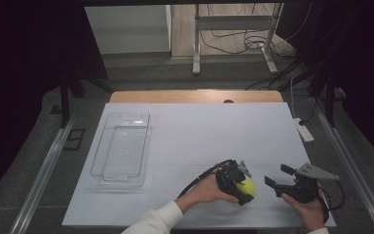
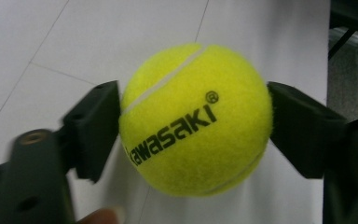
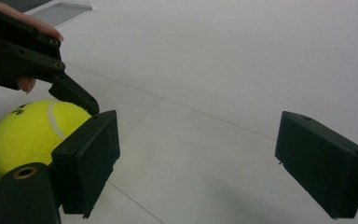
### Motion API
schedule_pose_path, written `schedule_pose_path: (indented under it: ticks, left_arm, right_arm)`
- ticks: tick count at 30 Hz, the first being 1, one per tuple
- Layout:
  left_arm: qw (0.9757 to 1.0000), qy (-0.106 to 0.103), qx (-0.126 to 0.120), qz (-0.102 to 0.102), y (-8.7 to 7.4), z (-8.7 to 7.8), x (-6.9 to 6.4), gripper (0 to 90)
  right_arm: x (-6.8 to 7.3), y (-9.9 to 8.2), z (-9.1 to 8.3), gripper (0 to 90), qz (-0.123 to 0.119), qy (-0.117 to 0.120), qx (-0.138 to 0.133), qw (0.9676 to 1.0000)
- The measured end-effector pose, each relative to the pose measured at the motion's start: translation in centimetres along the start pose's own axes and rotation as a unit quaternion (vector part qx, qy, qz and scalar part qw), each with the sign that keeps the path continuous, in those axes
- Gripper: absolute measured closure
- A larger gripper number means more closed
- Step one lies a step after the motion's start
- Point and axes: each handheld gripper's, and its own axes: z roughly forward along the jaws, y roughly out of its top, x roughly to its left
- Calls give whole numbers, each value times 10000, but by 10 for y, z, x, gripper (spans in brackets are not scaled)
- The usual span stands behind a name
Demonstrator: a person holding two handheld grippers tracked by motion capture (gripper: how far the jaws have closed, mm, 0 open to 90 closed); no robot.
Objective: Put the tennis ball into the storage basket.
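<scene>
A yellow tennis ball [image 1: 248,186] with black lettering lies near the front of the white table sheet [image 1: 199,136]. My left gripper [image 1: 245,189] is shut on it. In the left gripper view both black pads press the sides of the ball [image 2: 193,119], and my left gripper [image 2: 193,126] points down at the sheet. Just right of the ball, my right gripper [image 1: 278,175] is held open with nothing between its jaws. In the right gripper view, my right gripper [image 3: 198,158] spans bare sheet, with the ball [image 3: 23,133] behind its left jaw.
A clear plastic tray [image 1: 108,146] stands at the left of the sheet with nothing in it. A small white device [image 1: 304,130] lies at the sheet's right edge. Beyond the table's wooden far edge [image 1: 195,96] are metal frame legs and cables on the floor.
</scene>
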Motion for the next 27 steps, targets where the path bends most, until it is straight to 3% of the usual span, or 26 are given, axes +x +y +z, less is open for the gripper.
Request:
schedule_pose_path:
  ticks: [12, 18, 27]
  left_arm:
    - [9999, 2, 13, 147, 0, -5, -4, 270]
    - [9997, 53, -118, 215, -2, -15, -4, 271]
    - [9992, 158, -348, 126, -10, -31, 0, 271]
  right_arm:
    - [0, 0, 0, 139, 2, -8, -36, 10000]
    - [0, 0, -1, 139, 0, -23, -57, 10000]
    - [1, 1, -2, 140, -15, -36, -73, 10000]
